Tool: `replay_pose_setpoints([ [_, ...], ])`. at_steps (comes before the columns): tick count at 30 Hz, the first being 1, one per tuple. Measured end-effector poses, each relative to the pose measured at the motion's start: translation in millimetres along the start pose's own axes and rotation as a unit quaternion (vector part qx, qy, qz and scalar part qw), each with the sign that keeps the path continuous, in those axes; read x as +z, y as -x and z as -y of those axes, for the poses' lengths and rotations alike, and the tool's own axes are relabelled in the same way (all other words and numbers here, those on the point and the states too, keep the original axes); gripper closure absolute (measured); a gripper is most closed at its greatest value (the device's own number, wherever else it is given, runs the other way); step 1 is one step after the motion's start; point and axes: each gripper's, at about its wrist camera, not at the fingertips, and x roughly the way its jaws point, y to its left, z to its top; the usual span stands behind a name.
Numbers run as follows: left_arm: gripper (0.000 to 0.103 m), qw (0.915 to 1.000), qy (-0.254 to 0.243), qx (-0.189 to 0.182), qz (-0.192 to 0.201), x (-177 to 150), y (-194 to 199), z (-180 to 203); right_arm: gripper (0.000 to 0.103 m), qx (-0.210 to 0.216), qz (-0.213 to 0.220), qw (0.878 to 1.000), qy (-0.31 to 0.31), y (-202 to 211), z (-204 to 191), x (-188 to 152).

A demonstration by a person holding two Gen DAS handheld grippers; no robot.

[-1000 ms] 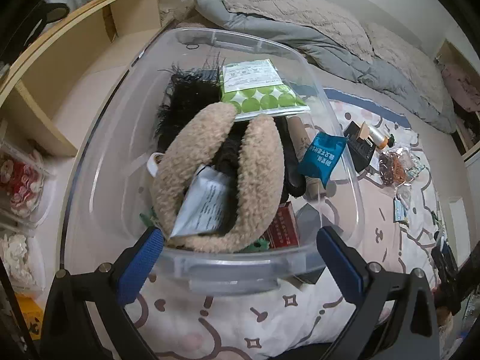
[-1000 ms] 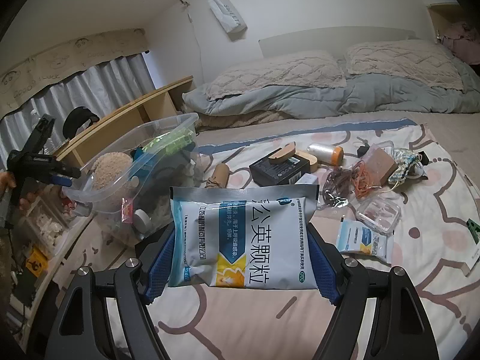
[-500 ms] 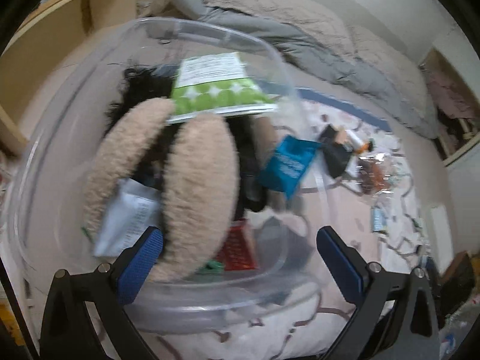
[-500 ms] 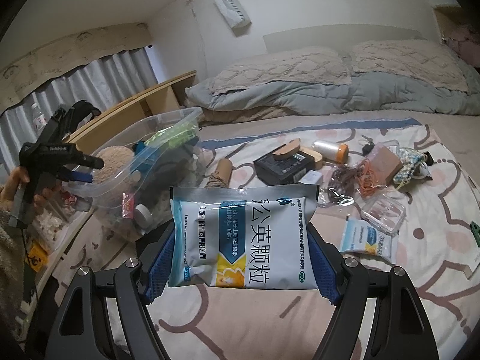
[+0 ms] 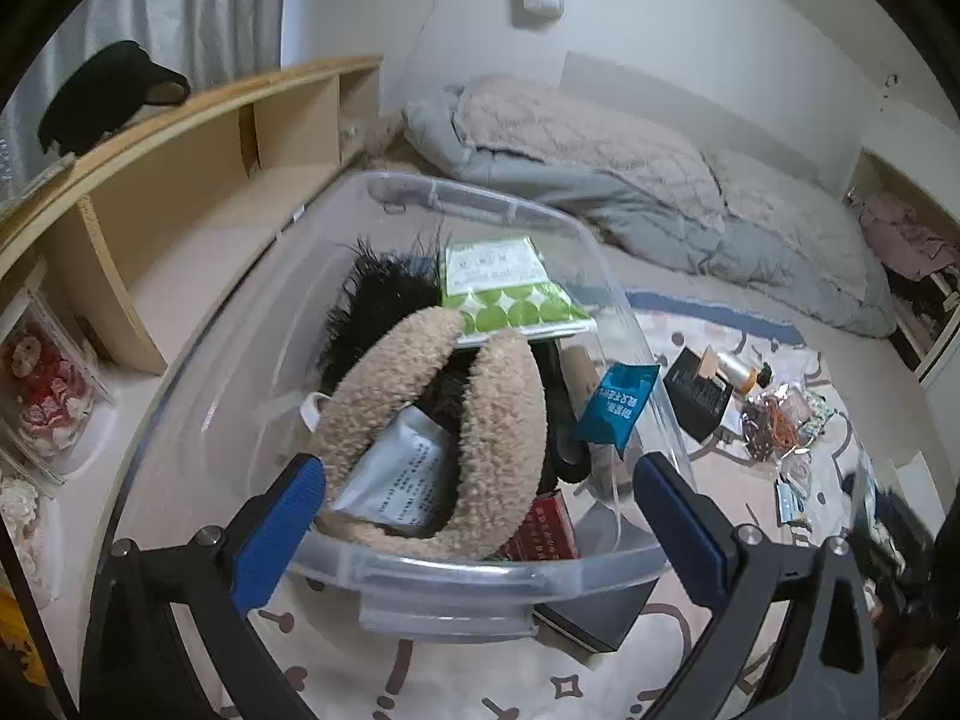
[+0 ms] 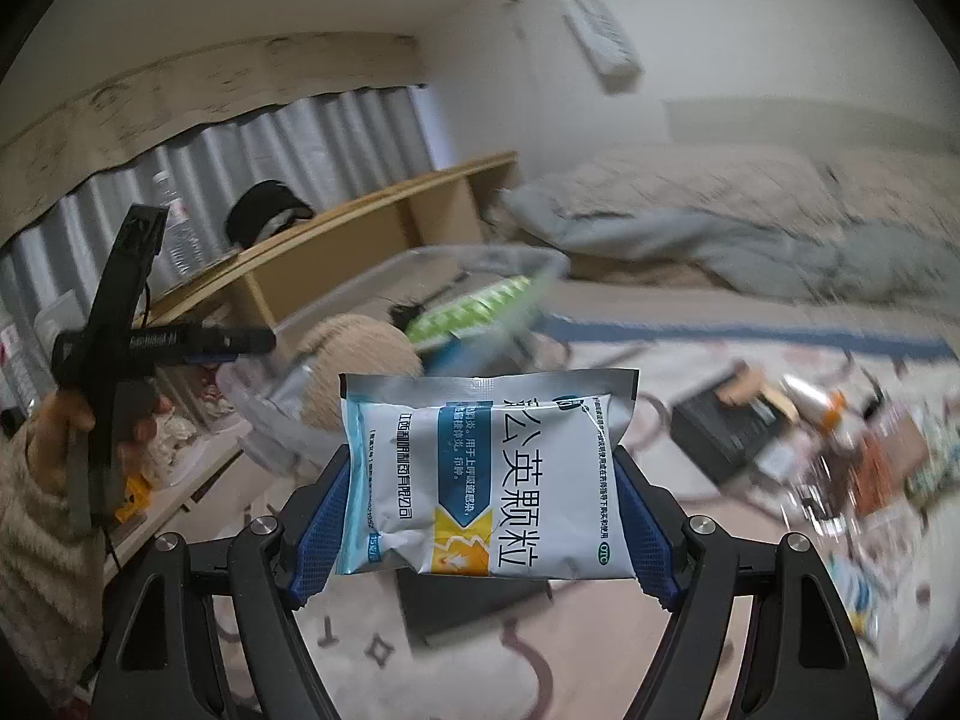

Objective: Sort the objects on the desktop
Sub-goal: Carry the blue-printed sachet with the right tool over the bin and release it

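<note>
1. Right tongs (image 6: 485, 531) grip a white-and-blue sachet (image 6: 486, 474) by its two side edges, blue pads pressed against it, jaws spread to the sachet's width. That grip matches the frames from a second ago; the opening has not altered.

2. What has changed is the view behind the sachet. A second ago the right camera looked across the bed at the loose clutter (image 6: 840, 450); now the clear bin (image 6: 384, 300) sits just behind the sachet's top edge, and the background is smeared. The right hand has swung toward the bin, carrying the sachet clear of the bedspread (image 6: 600, 660).

3. Left tongs (image 5: 480, 516) are empty, jaws wide, hanging over the bin's near rim (image 5: 456, 576) without touching it. Their view has tilted up since a second ago: the shelf (image 5: 198, 138), curtain and far wall now show, where earlier the bin filled the frame.

4. In the right view, the person's left hand (image 6: 66, 420) holds those tongs raised at the bin's left side, off the opening.

5. Bin contents look unmoved: plush hoop (image 5: 444, 438), green-dotted packet (image 5: 510, 294), blue sachet (image 5: 618, 408), grey packet (image 5: 402, 474).

6. Judgement: the sachet is on its way to the bin, not yet over it. The left tongs have pulled aside, so the drop path seems free. Several items remain on the bedspread toward its far right side.
</note>
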Motion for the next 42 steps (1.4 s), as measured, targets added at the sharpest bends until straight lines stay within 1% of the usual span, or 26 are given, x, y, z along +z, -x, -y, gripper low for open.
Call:
replay_pose_setpoints([
  [3,0.0,0.9997,0.005,-0.007,0.025,-10,7,-9,0.023,0.012,0.005,0.999,0.039,-17,-17,20],
  [7,0.0,0.9989,0.004,-0.011,0.046,-27,12,-14,0.023,0.018,-0.006,0.994,0.107,-45,-39,46],
  [9,0.0,0.9985,0.008,-0.016,0.051,-33,12,-16,0.023,0.019,-0.024,0.99,0.136,-61,-48,55],
  [11,0.0,0.9984,0.008,-0.025,0.05,-38,9,-15,0.023,0.019,-0.05,0.985,0.162,-78,-57,63],
  [13,0.0,0.9983,0.005,-0.028,0.051,-42,10,-14,0.023,0.011,-0.075,0.98,0.186,-91,-65,67],
  [15,0.0,0.9981,0.006,-0.027,0.055,-45,9,-15,0.023,0.005,-0.097,0.972,0.215,-102,-74,71],
  [16,0.0,0.998,0.004,-0.027,0.057,-46,9,-15,0.023,0.002,-0.109,0.966,0.235,-107,-79,72],
  [21,0.0,0.9971,0.005,-0.033,0.068,-48,12,-19,0.023,-0.011,-0.157,0.942,0.296,-124,-93,79],
  [23,0.0,0.9968,0.008,-0.038,0.07,-50,14,-21,0.023,-0.021,-0.171,0.932,0.318,-128,-98,82],
  [28,0.0,0.9961,0.013,-0.044,0.075,-52,18,-26,0.023,-0.05,-0.203,0.901,0.38,-139,-112,90],
  [30,0.0,0.9959,0.013,-0.044,0.078,-54,20,-27,0.023,-0.052,-0.213,0.892,0.395,-140,-118,93],
  [32,0.0,0.9956,0.015,-0.041,0.083,-55,23,-30,0.023,-0.049,-0.211,0.89,0.401,-140,-126,96],
  [37,0.0,0.9946,0.028,-0.039,0.093,-61,33,-42,0.023,-0.004,-0.204,0.902,0.382,-142,-149,102],
  [39,0.0,0.9947,0.03,-0.037,0.091,-64,36,-46,0.023,0.001,-0.209,0.903,0.375,-148,-157,101],
  [40,0.0,0.9948,0.03,-0.035,0.091,-65,38,-48,0.023,-0.001,-0.212,0.901,0.378,-151,-160,99],
  [42,0.0,0.9952,0.025,-0.031,0.089,-69,41,-50,0.023,-0.008,-0.226,0.886,0.405,-158,-165,91],
])
